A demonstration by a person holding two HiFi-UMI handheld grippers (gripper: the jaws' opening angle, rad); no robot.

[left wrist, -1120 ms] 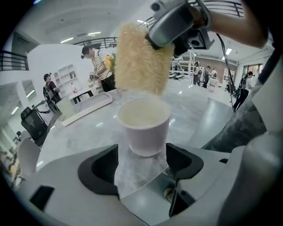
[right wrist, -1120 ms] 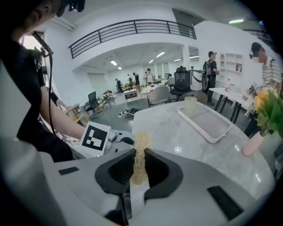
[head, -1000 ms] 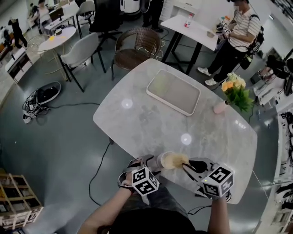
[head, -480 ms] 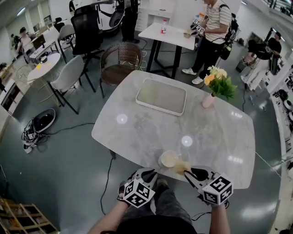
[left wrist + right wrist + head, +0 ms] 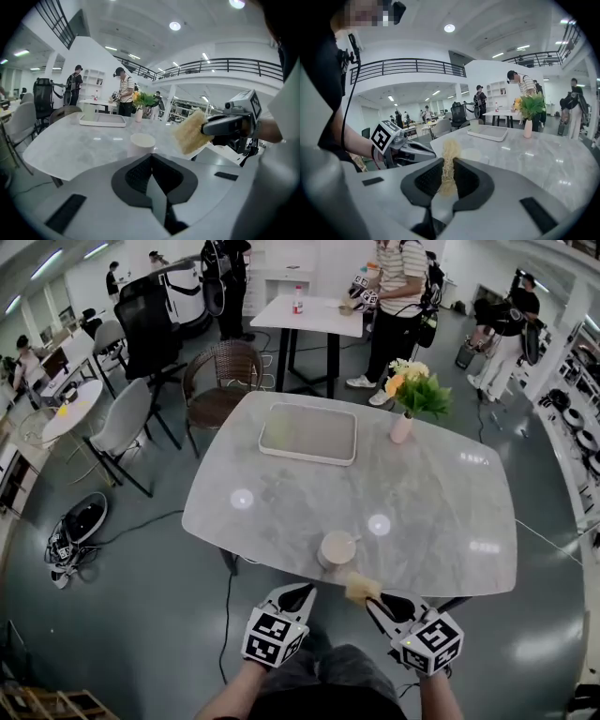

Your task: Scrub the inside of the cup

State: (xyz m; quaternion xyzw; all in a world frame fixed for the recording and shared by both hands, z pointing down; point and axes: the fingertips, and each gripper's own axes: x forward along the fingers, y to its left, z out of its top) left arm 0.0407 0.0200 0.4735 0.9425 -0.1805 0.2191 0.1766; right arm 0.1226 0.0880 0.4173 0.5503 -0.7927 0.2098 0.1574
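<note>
A pale cup (image 5: 337, 548) stands upright near the front edge of the marble table (image 5: 422, 512); no gripper touches it. My right gripper (image 5: 375, 601) is shut on a yellow sponge (image 5: 362, 589), just in front of and to the right of the cup, over the table's edge. The right gripper view shows the sponge (image 5: 448, 164) squeezed between the jaws, with the cup (image 5: 471, 154) beyond. My left gripper (image 5: 300, 593) hangs off the table's front edge, jaws shut with nothing in them. In the left gripper view the cup (image 5: 141, 143) stands ahead and the sponge (image 5: 191, 132) is to its right.
A white tray (image 5: 308, 434) lies at the table's far side. A pink vase of flowers (image 5: 403, 423) stands at the far right. Chairs (image 5: 127, 423) and a cable on the floor are to the left; people stand by a second table (image 5: 309, 313) behind.
My left gripper let go of the cup and its jaws closed. The cup now stands on the table. The sponge came out of the cup, and both grippers drew back toward me.
</note>
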